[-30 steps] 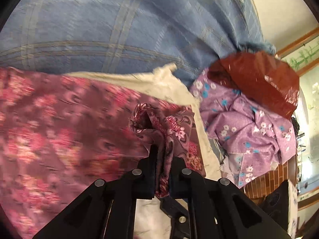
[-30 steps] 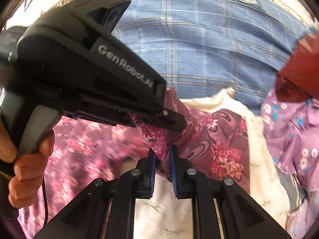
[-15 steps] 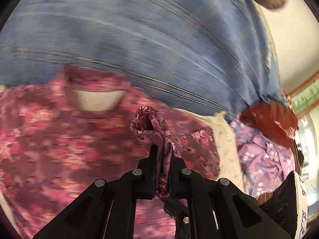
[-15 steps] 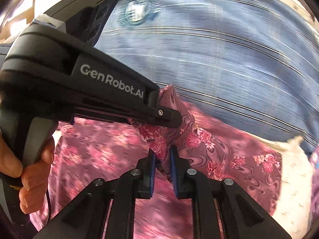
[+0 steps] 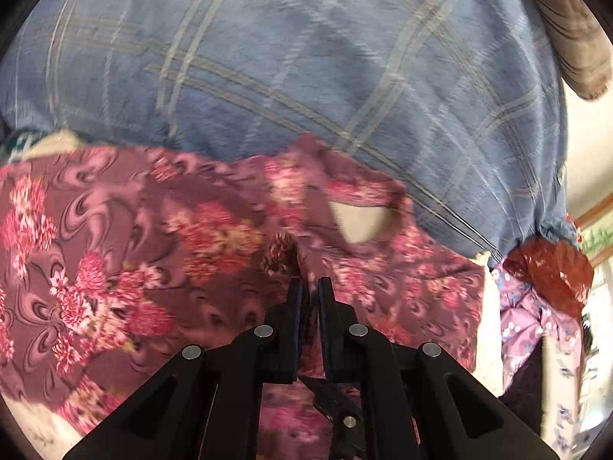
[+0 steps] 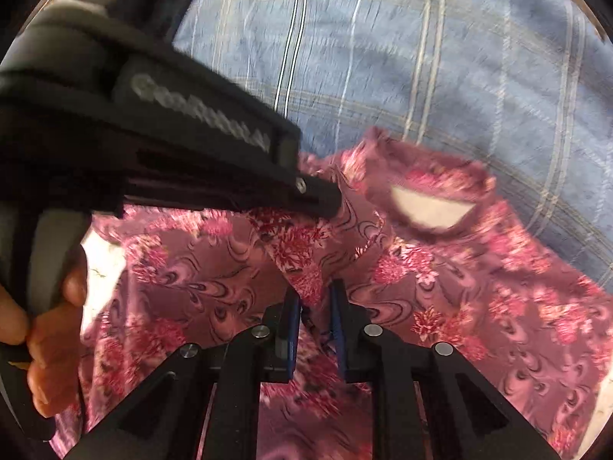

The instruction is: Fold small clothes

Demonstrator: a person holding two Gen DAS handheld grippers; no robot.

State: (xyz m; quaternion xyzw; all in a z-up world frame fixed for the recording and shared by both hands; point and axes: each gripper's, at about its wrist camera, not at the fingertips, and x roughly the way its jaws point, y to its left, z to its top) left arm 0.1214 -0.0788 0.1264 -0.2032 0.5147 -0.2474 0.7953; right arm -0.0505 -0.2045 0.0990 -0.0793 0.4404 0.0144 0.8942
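A maroon floral garment [image 5: 161,268] lies spread over a white cloth on a blue plaid sheet; its neck opening [image 5: 362,222] shows white beneath. My left gripper [image 5: 311,285] is shut on a bunched fold of this garment. In the right wrist view the same garment [image 6: 479,287] fills the lower half, with the neck opening [image 6: 429,212] to the right. My right gripper [image 6: 315,291] is shut on another fold of it. The left gripper's black body [image 6: 161,145] crosses the right wrist view, its tip touching the cloth just above my right fingers.
The blue plaid sheet [image 5: 306,57] covers the far side. A lilac flowered cloth [image 5: 536,322] and a red-brown cloth [image 5: 548,272] are piled at the right. A striped grey item [image 5: 571,38] sits at top right. The person's hand [image 6: 49,329] holds the left handle.
Both grippers have carried the held fold across the garment; the neck opening now lies right of the grippers, and the pile of cloths has slid toward the right edge.
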